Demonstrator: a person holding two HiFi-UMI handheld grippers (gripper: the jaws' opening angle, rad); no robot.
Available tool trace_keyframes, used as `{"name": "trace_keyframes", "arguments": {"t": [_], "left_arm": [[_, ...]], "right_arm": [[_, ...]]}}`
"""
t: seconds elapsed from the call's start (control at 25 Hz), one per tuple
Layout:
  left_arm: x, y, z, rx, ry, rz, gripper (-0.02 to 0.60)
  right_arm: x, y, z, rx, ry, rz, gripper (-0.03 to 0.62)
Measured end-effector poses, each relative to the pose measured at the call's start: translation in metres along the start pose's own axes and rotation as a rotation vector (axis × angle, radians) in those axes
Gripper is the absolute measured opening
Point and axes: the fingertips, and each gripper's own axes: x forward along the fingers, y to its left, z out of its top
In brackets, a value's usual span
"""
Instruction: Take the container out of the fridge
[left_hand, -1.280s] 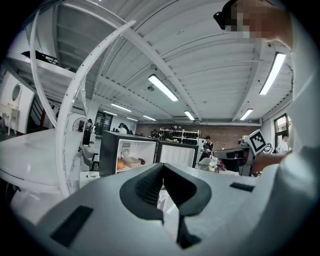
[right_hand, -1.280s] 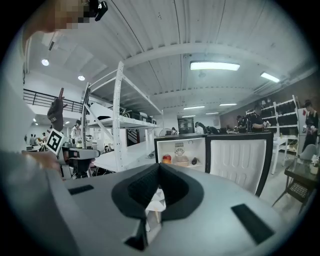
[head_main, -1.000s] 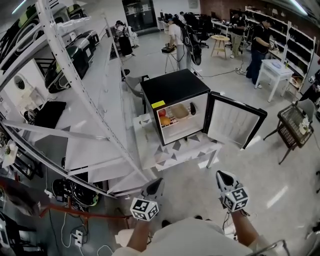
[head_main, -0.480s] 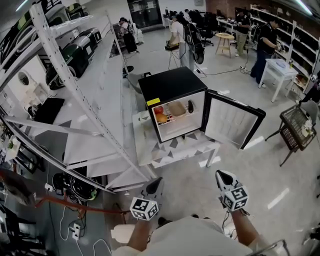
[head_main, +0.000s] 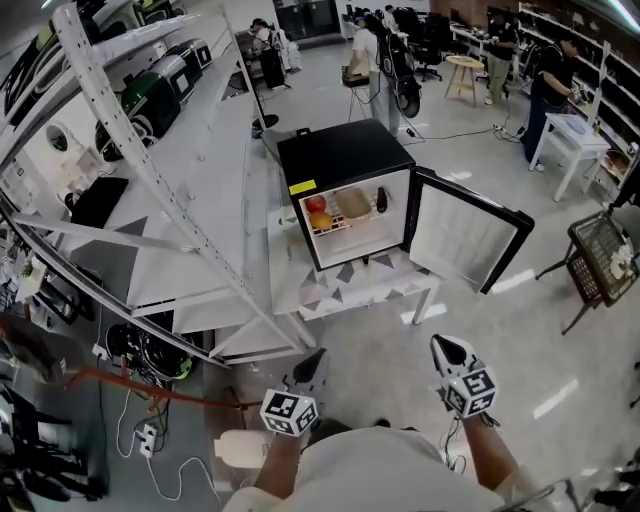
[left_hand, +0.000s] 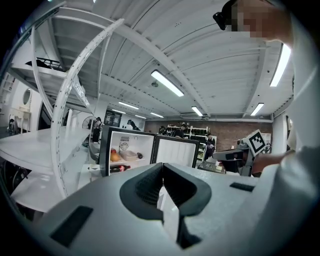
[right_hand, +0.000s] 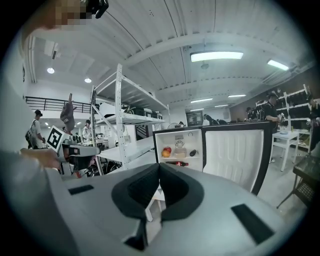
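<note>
Workshop floor (head_main: 395, 375) separates container (head_main: 353, 203) in fridge (head_main: 340, 160) from left gripper (head_main: 317, 353) and right gripper (head_main: 441, 343), jaws clenched empty.

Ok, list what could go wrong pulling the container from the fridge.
The left gripper and right gripper are both shut; unopened, they would likely shove the container back.
Fruit sits close beside it and could get knocked out.
The open door stands on the right, where the right gripper might clip it.

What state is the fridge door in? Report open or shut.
Open. The fridge door swings wide to the right, exposing the shelf with the container and fruit.
</note>
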Motion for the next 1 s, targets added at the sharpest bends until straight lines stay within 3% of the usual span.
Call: {"name": "trace_keyframes", "arguments": {"t": [0.48, 1.0], "left_arm": [[0.014, 0.015, 0.008, 0.007, -0.002, 0.008, 0.005], [0.075, 0.094, 0.021, -0.01, 0.01, -0.072, 0.005]], "right_arm": [[0.022, -0.004, 0.004, 0.004, -0.006, 0.013, 0.006], [0.101, -0.009, 0.027, -0.021, 0.02, -0.054, 0.006]]}}
